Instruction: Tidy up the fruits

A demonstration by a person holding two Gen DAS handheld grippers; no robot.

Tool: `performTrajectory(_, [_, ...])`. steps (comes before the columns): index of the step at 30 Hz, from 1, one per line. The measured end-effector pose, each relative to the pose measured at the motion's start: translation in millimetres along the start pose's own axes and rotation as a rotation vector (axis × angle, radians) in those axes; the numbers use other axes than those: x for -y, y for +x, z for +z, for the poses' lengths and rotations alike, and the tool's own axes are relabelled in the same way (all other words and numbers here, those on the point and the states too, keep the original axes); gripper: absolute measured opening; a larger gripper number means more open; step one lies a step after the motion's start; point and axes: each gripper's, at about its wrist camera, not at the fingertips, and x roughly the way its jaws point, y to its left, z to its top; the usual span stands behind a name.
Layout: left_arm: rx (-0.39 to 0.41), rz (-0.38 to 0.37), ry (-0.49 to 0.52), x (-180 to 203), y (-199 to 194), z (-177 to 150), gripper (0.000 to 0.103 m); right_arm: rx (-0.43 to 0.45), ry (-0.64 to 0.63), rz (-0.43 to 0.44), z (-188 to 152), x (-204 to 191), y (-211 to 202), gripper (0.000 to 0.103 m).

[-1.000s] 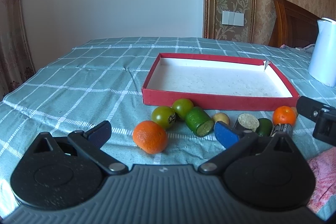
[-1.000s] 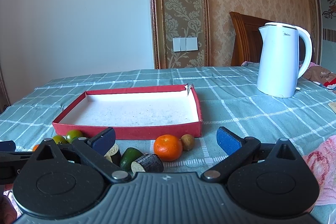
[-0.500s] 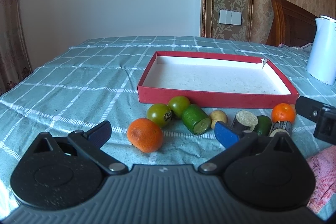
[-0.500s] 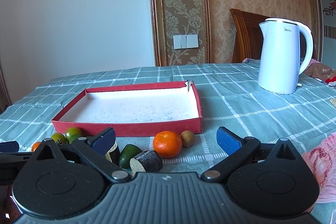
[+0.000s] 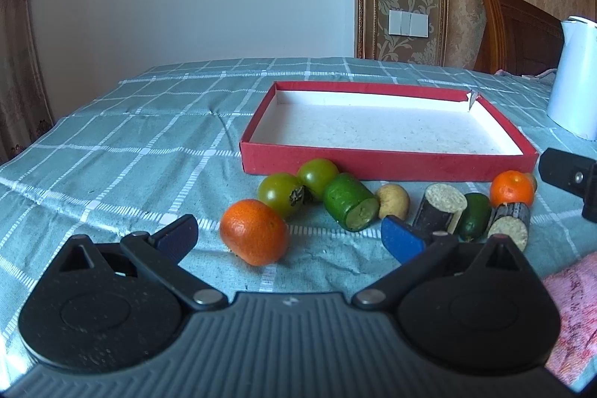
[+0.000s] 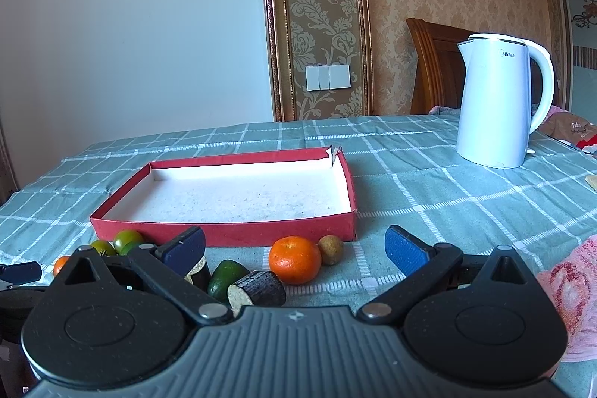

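Note:
A row of fruit lies on the checked cloth in front of an empty red tray [image 5: 373,166] [image 6: 261,232]. In the left wrist view an orange [image 5: 253,237] sits between the fingers of my open left gripper [image 5: 289,235], with two green tomatoes [image 5: 281,193], a green cut piece [image 5: 350,201], a small brown fruit [image 5: 392,201], dark cut pieces [image 5: 442,211] and a second orange [image 5: 511,188] beyond. My open right gripper [image 6: 294,243] faces that second orange [image 6: 294,260] and a small brown fruit [image 6: 330,249].
A white kettle [image 6: 500,103] stands at the right behind the tray. A pink cloth [image 6: 571,290] lies at the near right. A wooden chair back [image 6: 433,62] and the wall are behind the table.
Both grippers have drifted slightly, so the fruit and tray sit a little differently in view. Both stay open and nothing has been picked up.

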Motion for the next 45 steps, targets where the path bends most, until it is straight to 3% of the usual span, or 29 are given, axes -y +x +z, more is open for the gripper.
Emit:
performTrajectory(17, [0.066, 0.001, -0.005, -1, -16, 8, 0.103, -0.008, -0.013, -0.007, -2, -2, 0, 0.103])
performTrajectory(45, [0.080, 0.014, -0.009, -4, -20, 16, 0.103, 0.001, -0.019, -0.001, 1, -3, -3, 0.103])
